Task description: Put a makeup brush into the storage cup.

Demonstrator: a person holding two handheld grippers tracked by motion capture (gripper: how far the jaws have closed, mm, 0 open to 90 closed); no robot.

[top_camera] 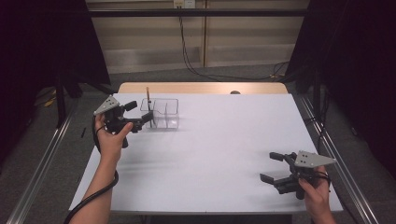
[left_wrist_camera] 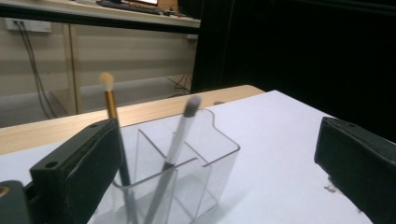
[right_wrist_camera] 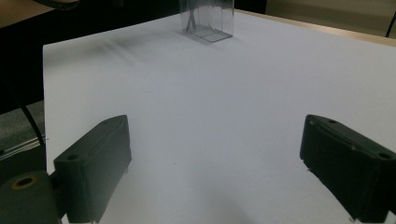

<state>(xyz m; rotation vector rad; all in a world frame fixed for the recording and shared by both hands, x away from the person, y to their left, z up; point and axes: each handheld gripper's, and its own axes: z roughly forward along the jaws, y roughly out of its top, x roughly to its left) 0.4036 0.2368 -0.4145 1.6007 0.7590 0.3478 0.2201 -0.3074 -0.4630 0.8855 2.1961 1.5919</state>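
I see the white surface [top_camera: 210,158] lying bare between my two hands, wide room to pass, the one obstacle being the clear holder [top_camera: 161,113] at its far left with two brushes [left_wrist_camera: 175,144] standing up out of it, just beside my left gripper [top_camera: 145,118].

In the left gripper view, the lower stem of the gold-handled brush [left_wrist_camera: 110,100] is hidden behind the left jaw, and its pale tip is blurred. The grey-tipped brush [left_wrist_camera: 180,133] is also soft with blur, and its foot is cut off by the bottom edge. The near wall and base of the clear acrylic holder [left_wrist_camera: 205,154] run out of the picture at the bottom.

In the right gripper view, the holder's top is cut off by the upper edge.

In the high view, the brushes in the holder [top_camera: 160,113] are too small to tell apart clearly.
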